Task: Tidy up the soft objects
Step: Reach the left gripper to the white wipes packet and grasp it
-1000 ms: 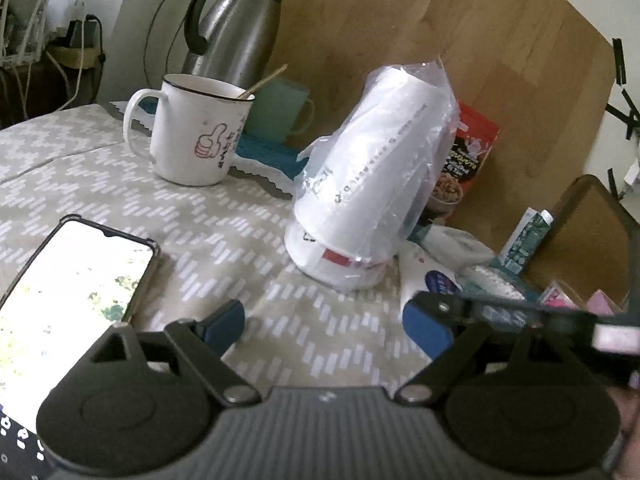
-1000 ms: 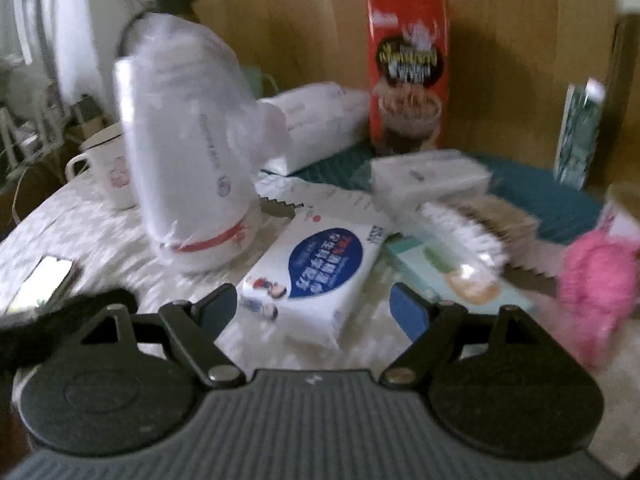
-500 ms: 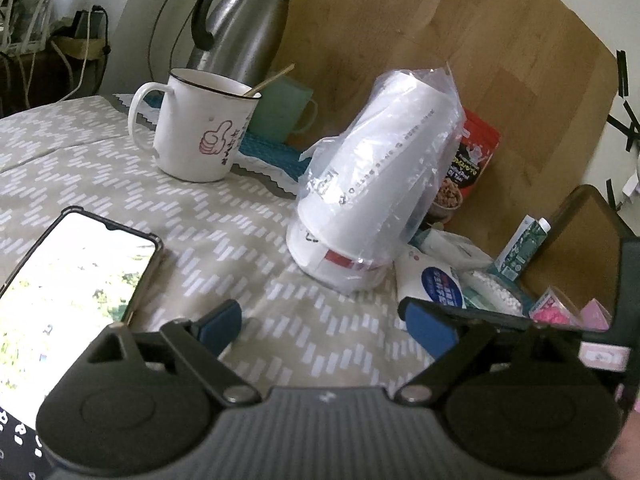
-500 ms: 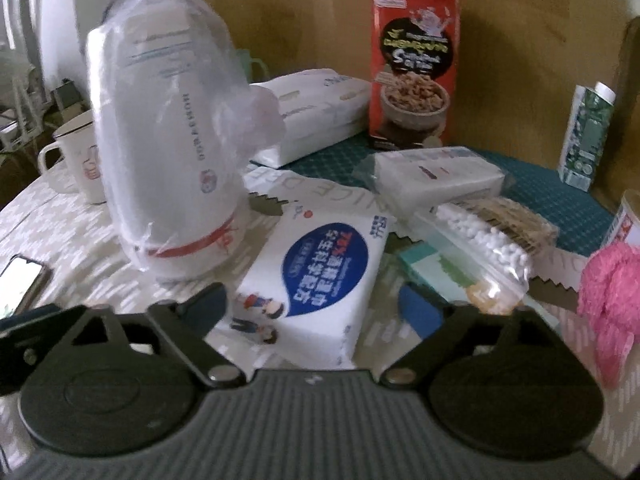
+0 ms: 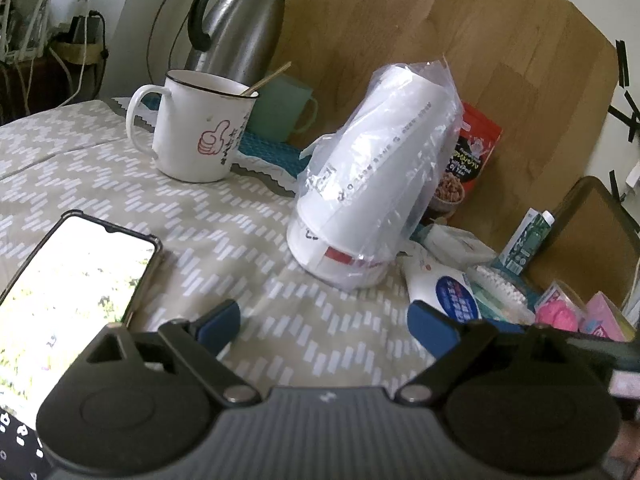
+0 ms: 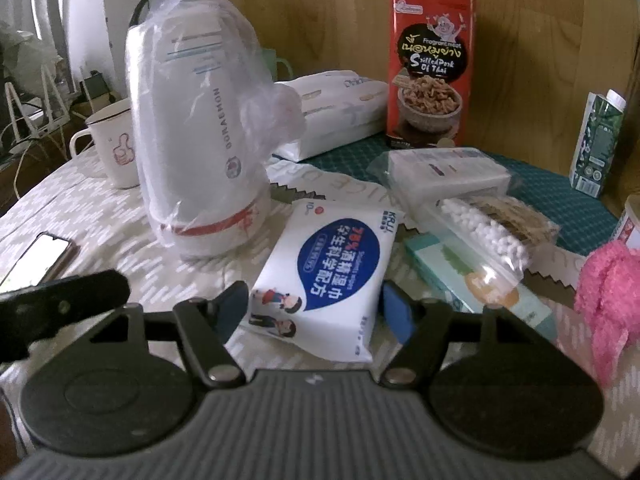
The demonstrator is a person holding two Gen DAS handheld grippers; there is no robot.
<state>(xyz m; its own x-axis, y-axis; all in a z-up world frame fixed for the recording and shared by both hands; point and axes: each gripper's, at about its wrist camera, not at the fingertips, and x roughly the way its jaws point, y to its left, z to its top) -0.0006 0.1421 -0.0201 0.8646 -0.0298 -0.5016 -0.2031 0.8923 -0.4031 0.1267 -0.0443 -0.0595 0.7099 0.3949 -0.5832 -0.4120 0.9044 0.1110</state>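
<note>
A white and blue wet-wipes pack (image 6: 332,264) lies flat on the patterned tablecloth (image 5: 224,236). My right gripper (image 6: 316,308) straddles its near end, and its jaws are closing with a blue pad close beside each edge. The same pack (image 5: 452,292) shows to the right in the left wrist view. My left gripper (image 5: 326,324) hangs open over bare cloth with nothing between its fingers. A pink fluffy thing (image 6: 608,288) lies at the right. A white tissue pack (image 6: 336,108) and a cotton-pad pack (image 6: 444,172) lie further back.
A bagged white cup stack (image 6: 200,128) stands just left of the wipes. A phone (image 5: 68,280), a white mug (image 5: 196,128) and a steel flask (image 5: 240,28) are at the left. Cotton swabs (image 6: 488,228), a red snack box (image 6: 432,64) and a green carton (image 6: 596,144) crowd the right.
My right gripper has come closer to the wipes pack and its jaws have narrowed around it. The left gripper has stayed over the cloth, jaws a touch wider.
</note>
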